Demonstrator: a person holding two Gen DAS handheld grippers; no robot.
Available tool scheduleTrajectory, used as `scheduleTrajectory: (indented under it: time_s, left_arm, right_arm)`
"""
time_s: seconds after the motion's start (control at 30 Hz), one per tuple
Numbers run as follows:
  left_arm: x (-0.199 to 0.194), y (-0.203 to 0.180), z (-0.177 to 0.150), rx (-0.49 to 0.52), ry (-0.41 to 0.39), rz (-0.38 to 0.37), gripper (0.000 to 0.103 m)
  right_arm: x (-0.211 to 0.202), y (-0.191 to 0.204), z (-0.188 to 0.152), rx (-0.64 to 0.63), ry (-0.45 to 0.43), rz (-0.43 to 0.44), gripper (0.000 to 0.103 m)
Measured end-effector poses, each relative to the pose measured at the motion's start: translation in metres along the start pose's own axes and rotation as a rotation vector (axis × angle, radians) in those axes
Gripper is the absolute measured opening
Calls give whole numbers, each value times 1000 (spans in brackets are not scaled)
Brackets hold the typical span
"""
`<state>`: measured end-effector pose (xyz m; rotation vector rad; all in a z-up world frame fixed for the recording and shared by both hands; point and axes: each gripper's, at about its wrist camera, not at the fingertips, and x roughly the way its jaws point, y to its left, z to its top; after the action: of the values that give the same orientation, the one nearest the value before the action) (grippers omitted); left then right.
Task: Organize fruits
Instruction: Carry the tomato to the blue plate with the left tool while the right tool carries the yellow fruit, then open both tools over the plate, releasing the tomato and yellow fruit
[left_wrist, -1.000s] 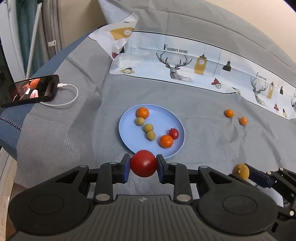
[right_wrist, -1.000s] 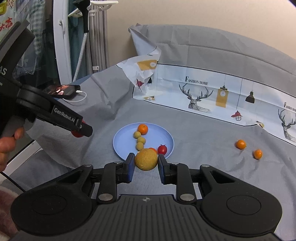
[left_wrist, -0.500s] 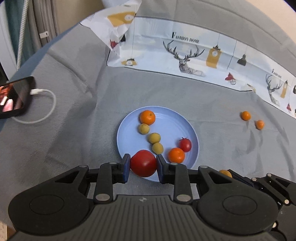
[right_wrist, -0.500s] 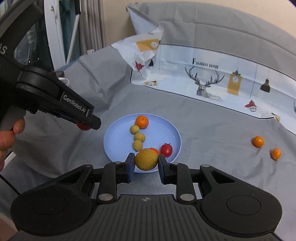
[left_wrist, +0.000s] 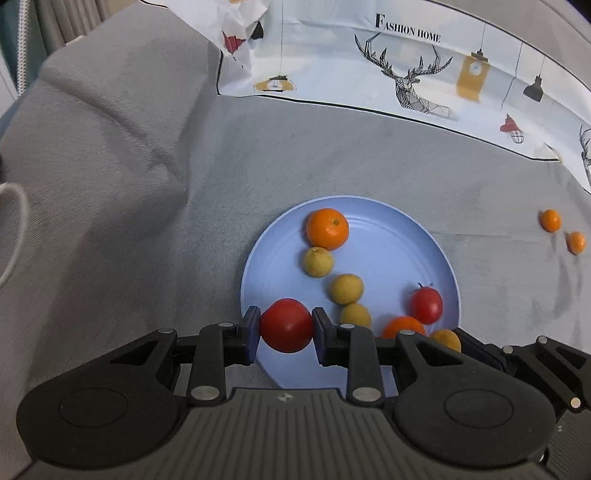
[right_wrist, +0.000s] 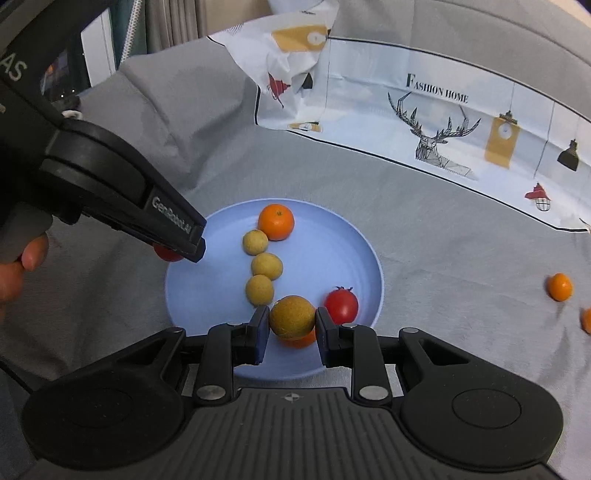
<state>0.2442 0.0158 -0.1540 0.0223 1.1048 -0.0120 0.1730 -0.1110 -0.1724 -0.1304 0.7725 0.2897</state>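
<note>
plate's (left_wrist: 424, 240) far half free, fruit row (left_wrist: 346, 288) perhaps obstructing

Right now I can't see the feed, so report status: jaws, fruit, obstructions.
Left gripper shut on red tomato. Right gripper shut on yellow-brown fruit. Both over blue plate, six fruits there. Two small oranges remain on cloth.

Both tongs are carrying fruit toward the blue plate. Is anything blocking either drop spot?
Left tongs hold a red tomato over bare blue plate: nothing blocks. Right tongs hold a yellow-brown fruit directly in front of an orange on the plate.
</note>
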Motion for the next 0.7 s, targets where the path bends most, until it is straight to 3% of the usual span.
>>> scheduleTrajectory:
  time_s: [0.03,0.1,0.13,0.17,0.2,0.23,0.3,0.4,0.5,0.7]
  left_arm:
    - [2,-1,3,1,0,-2,37]
    - [-1,-2,8,-1,-19,-11,66]
    - [-6,-1,9,-8,-45,-10,92]
    - [-13,1,10,-16,-81,-8,103]
    - [-20,2,9,-18,-112,-8,103]
    - [-27,3,8,-8,-129,-12,103]
    - [-39,4,3,17,-125,-12,103]
    - [-60,6,-16,30,-124,6,103]
    - [-83,12,-43,24,-113,22,103]
    - [-124,19,-98,-20,-99,23,103]
  right_arm:
    - [5,-1,3,-6,2,1,28]
    - [10,-2,7,-15,5,8,29]
    - [12,-4,11,-15,1,9,30]
    - [12,-5,14,-19,-2,10,39]
    - [10,-5,16,-23,-7,6,52]
    - [6,-6,17,-29,-17,-2,57]
    - [-5,-6,15,-35,-31,-23,76]
    - [-30,-6,7,-15,-25,-29,88]
    - [-61,-3,-7,24,-13,-38,94]
    - [-119,12,-33,71,-35,-56,98]
